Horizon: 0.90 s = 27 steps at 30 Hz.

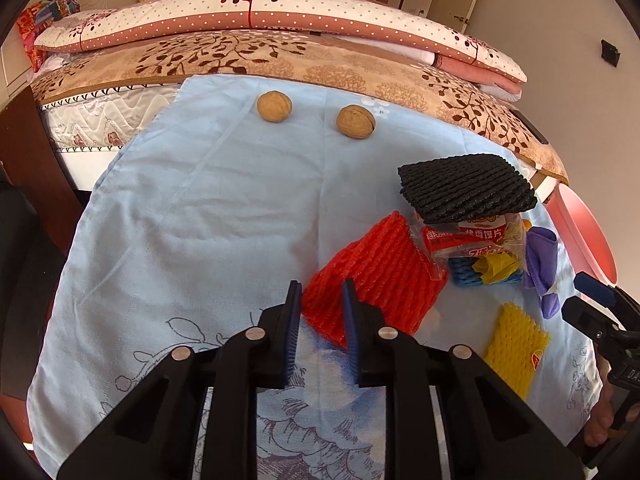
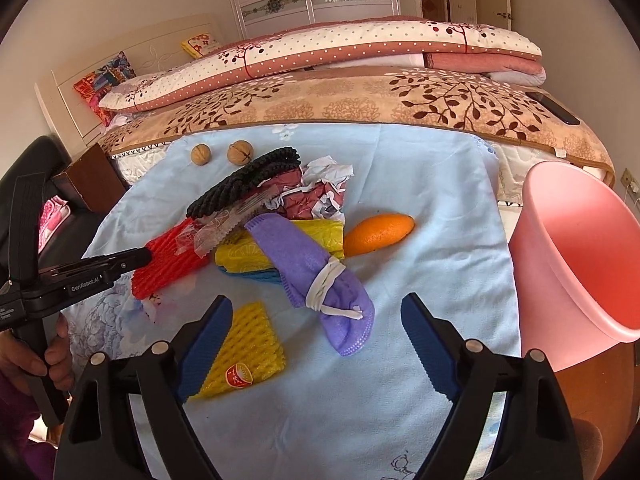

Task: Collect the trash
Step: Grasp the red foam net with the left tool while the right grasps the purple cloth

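Observation:
A pile of trash lies on the light blue cloth [image 1: 200, 200]. It holds a red foam net [image 1: 380, 272], a black foam net [image 1: 468, 188], a snack wrapper [image 1: 472, 236], a yellow foam net [image 2: 244, 352], a purple cloth tied with a white band [image 2: 320, 272] and crumpled paper [image 2: 324, 184]. My left gripper [image 1: 321, 286] is shut on the near left corner of the red foam net [image 2: 168, 264]. My right gripper [image 2: 316, 300] hangs open over the purple cloth, with the yellow foam net beside its left finger.
A pink bin [image 2: 580, 264] stands tilted at the cloth's right edge. Two walnuts [image 1: 274, 107] [image 1: 355, 122] lie at the far side and an orange [image 2: 378, 233] to the right of the pile. A bed with folded quilts [image 2: 320, 52] runs behind.

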Each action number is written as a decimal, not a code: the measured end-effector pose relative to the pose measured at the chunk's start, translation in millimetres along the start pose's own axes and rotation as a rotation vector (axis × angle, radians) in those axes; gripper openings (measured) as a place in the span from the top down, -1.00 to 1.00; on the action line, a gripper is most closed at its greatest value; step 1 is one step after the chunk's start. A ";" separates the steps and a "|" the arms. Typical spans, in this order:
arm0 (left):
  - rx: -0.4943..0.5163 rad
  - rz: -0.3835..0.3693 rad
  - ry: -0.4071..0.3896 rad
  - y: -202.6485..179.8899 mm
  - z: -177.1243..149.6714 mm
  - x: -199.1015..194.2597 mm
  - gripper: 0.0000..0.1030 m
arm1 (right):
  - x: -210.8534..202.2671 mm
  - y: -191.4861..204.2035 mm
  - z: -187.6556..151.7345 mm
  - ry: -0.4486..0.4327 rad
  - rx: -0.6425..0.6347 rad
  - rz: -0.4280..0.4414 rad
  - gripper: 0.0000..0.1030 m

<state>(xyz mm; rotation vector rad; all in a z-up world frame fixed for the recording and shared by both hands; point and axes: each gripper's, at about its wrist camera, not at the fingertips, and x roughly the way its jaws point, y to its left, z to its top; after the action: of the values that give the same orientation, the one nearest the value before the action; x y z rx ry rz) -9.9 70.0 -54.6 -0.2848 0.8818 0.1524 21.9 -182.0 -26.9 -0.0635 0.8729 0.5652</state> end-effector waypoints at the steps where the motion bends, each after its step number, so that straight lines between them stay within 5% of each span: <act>1: -0.003 -0.006 -0.003 0.9 -0.3 -1.7 0.76 | 3.1 0.0 1.4 0.007 -0.003 -0.004 -0.62; 8: -0.026 -0.053 -0.025 7.5 -4.7 -17.7 0.87 | 23.5 -5.5 8.1 0.058 0.013 -0.010 -0.45; 12: -0.008 -0.065 -0.054 5.2 -6.3 -31.1 0.87 | 32.5 -8.6 8.6 0.090 0.026 -0.003 -0.05; 19: 0.014 -0.089 -0.111 2.2 -3.3 -53.8 0.87 | 24.0 -16.3 3.7 0.072 0.059 0.014 0.13; 22: 0.024 -0.099 -0.135 -1.2 -1.3 -64.1 0.87 | 14.0 -19.8 1.6 0.061 0.072 0.020 0.32; 23: 0.026 -0.102 -0.143 -2.2 -0.7 -67.6 0.87 | 10.7 -21.6 0.6 0.058 0.079 0.025 0.61; 27: 0.032 -0.114 -0.175 -5.2 1.6 -80.9 0.87 | -0.5 -27.6 -3.9 0.047 0.101 0.031 0.61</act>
<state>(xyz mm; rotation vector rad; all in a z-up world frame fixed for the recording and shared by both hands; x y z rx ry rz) -58.2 64.4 10.3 -0.2865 0.6921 0.0568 32.6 -206.9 -33.8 0.0288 0.9488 0.5496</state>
